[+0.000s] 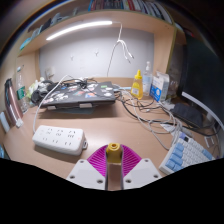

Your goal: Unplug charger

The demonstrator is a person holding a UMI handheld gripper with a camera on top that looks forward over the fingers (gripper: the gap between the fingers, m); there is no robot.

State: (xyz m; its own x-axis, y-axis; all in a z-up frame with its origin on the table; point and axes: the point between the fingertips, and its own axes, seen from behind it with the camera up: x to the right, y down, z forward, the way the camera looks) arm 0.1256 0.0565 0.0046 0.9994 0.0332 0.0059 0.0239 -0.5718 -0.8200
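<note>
Desk scene, left to right: white power strip (59, 138) lies flat on the wooden desk (120, 125), just ahead-left of the gripper (114, 160), its sockets facing up. Behind it, a dark closed laptop (78, 94) with white cables (150, 118) looping over and off it toward the right. Gripper fingers are pinched on a small yellow-orange piece (115, 153), the magenta pads (101, 160) pressing it from both sides; cannot tell from this view if that piece is the charger. It sits clear of the strip, not in any socket. Further right, a yellow bottle (137, 85) beside a clear one (147, 78) at the back, then a light keyboard (187, 155) beside the right finger.
</note>
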